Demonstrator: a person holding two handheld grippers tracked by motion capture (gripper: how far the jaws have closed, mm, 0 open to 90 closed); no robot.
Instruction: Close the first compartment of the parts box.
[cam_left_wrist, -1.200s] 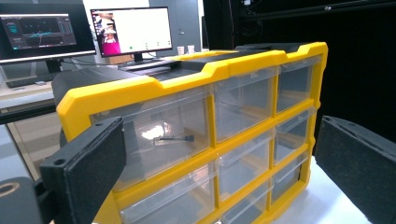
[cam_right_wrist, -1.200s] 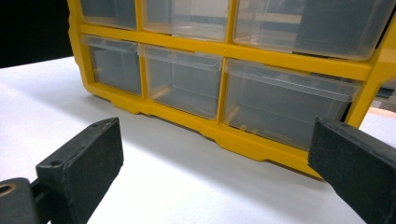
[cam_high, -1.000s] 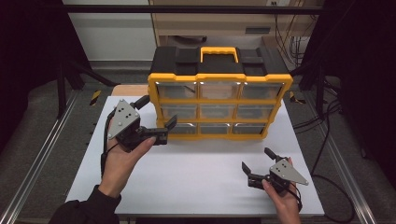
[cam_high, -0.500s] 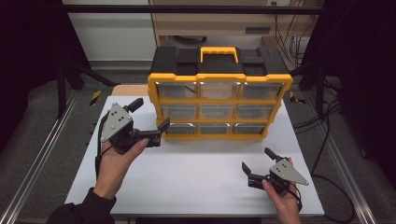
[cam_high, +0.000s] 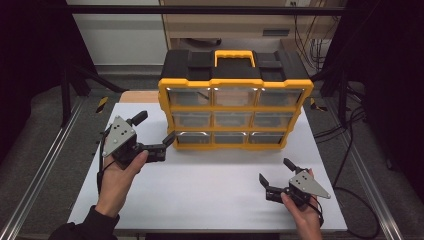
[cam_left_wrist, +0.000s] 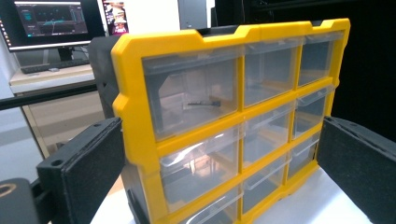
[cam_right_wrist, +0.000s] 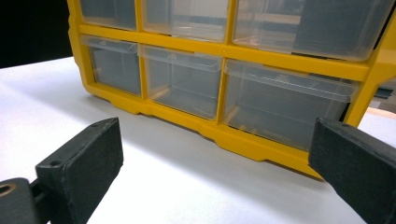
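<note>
While the right gripper rests where it was a second ago, low at the near right of the white table, the left gripper has drawn back leftward from the yellow-framed plastic organiser cabinet with nine clear drawers, so that only its forward jaw tip lies just beside the cabinet's lower left corner. Both grippers stand with jaws wide apart and grasp nothing. That cabinet stands upright at the far middle of the table, its long axis running across it, drawer fronts facing the person and its yellow carry handle on top. Seen from the left gripper view, a small dark screw-like piece lies inside the nearest top drawer, and a lit monitor sits on a desk behind. Nothing stands on the bare table surface between either gripper and the drawers.
</note>
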